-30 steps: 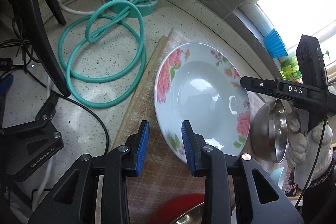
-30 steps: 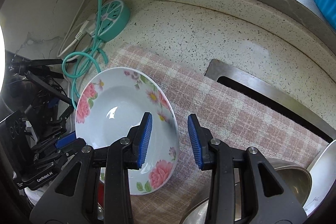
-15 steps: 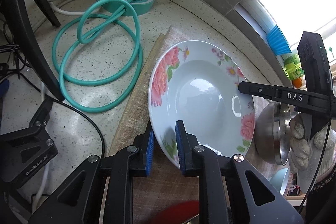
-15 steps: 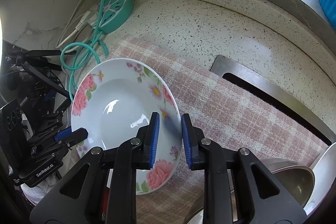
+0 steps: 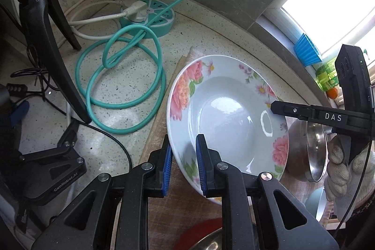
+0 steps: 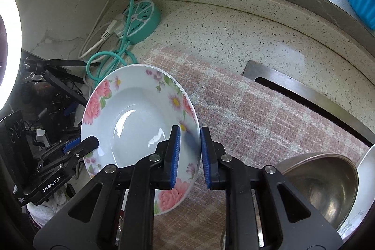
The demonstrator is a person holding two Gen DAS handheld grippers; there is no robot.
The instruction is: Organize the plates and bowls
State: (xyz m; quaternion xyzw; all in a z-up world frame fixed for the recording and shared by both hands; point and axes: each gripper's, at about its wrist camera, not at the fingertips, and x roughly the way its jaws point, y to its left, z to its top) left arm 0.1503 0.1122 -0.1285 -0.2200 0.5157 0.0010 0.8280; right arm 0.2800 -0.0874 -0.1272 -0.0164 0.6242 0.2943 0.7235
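A white deep plate with pink flowers (image 5: pixel 225 118) hangs tilted over the plaid cloth, held by both grippers at opposite rims. My left gripper (image 5: pixel 182 144) is shut on its near-left rim, one blue pad under and one inside. In the right wrist view the same plate (image 6: pixel 131 114) has its right rim between the pads of my right gripper (image 6: pixel 189 132). Those jaws are closing and press on the rim. The left gripper (image 6: pixel 86 144) shows at the plate's lower left. The right gripper (image 5: pixel 274 107), held by a gloved hand (image 5: pixel 339 170), reaches the plate's far rim.
A steel bowl (image 6: pixel 323 186) lies on the plaid cloth (image 6: pixel 257 114) at the right, beside a white plate edge (image 6: pixel 365 179). A teal power strip (image 5: pixel 150 18) and coiled teal cable (image 5: pixel 121 86) sit on the counter. A metal slot (image 6: pixel 304 95), a red dish (image 5: pixel 201 233) and tripod legs (image 5: pixel 54 57) are near.
Both grippers closed from open onto the plate's opposite rims. The plate has come up off the cloth and tilted.
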